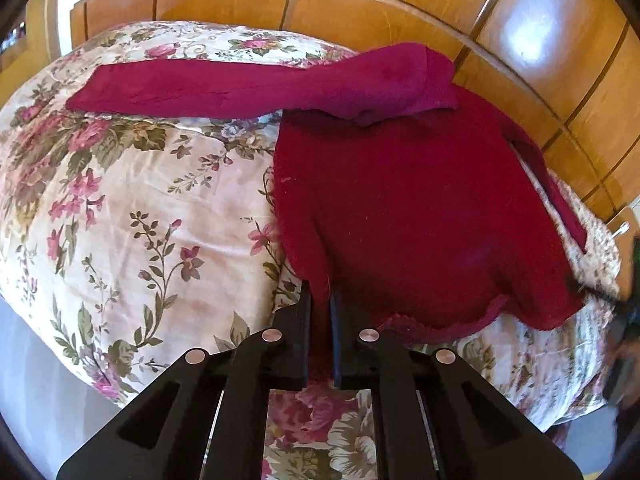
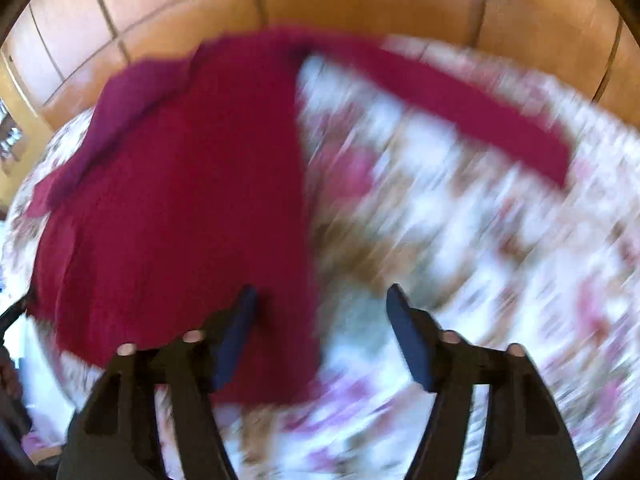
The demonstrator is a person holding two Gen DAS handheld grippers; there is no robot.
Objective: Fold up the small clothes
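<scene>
Low over the bed [image 1: 132, 184], the left gripper [image 1: 320, 300] pinches the red sweater [image 1: 400, 208] hem, while the right gripper [image 2: 320, 300] hangs spread above the sweater's edge.

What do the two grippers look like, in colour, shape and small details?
The left gripper is matte black plastic: two flat, narrow fingers on angular linkage arms with cut-out slots, joined by four round silver pins. The right gripper has the same black build and pins, though blurred; its finger pads look dark blue. No cables, markings or sleeves show.
</scene>
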